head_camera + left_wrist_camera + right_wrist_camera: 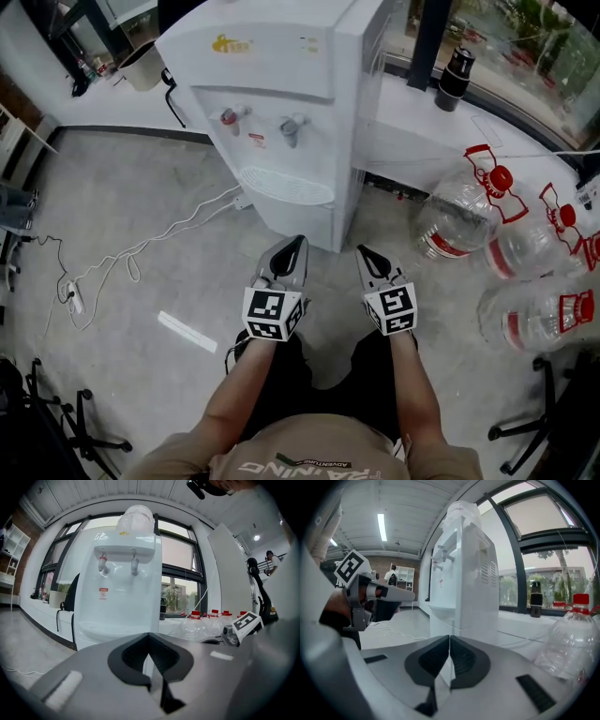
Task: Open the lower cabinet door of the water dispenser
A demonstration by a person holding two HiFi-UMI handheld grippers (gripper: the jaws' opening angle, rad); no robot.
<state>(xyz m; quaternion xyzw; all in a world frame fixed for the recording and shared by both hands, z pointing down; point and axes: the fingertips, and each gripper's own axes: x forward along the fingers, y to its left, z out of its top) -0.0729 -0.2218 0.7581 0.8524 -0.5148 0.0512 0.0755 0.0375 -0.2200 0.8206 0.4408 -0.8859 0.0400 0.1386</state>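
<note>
While both tongs are hanging shut and empty in the head view, the left gripper and right gripper are pointing at the water dispenser. Its lower cabinet door is sitting closed under the drip tray. It's probably light, stiff plastic, so I'm thinking hook an edge.

Left gripper view: the dispenser is standing dead ahead with nothing blocking.

Right gripper view: an empty bottle is crowding the right side.

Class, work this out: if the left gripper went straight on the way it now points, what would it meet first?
Most likely the lower cabinet door of the water dispenser. Nothing shows in between, though the depth is hard to judge.
</note>
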